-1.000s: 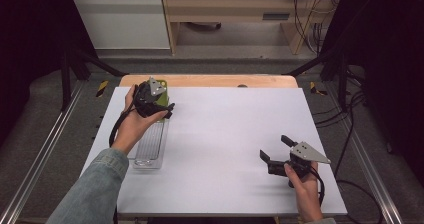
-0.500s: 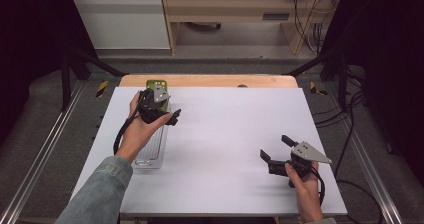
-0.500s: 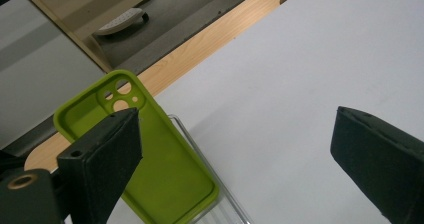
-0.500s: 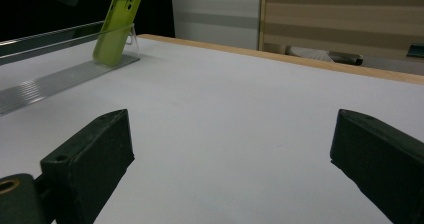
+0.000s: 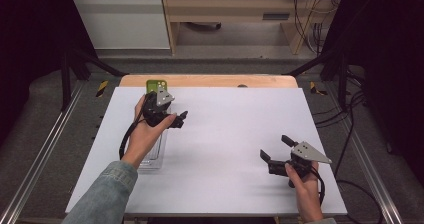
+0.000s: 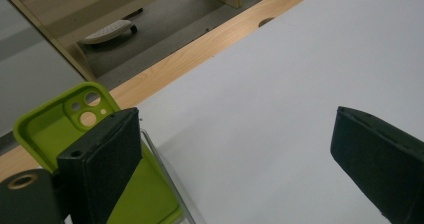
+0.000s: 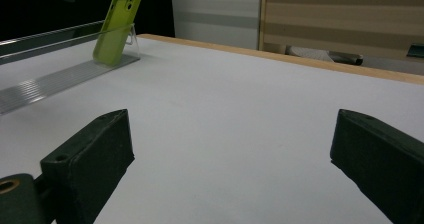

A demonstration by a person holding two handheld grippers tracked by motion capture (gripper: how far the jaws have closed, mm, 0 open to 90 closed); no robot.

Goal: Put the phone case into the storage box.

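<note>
Green phone case point(image 7: 116, 26) leans in clear rack point(image 7: 60, 79); both claws gape, empty.

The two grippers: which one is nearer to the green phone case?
The left gripper, held beside the green phone case in the clear stand. The right gripper is far across the table.

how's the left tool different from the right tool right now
The left tool is held at the far left of the table, beside the green phone case that leans in a clear rack; the right tool is held near the front right, over bare white surface. The left tool points right across the table, the right tool points toward the far left. Both have jaws wide apart, holding nothing.
</note>
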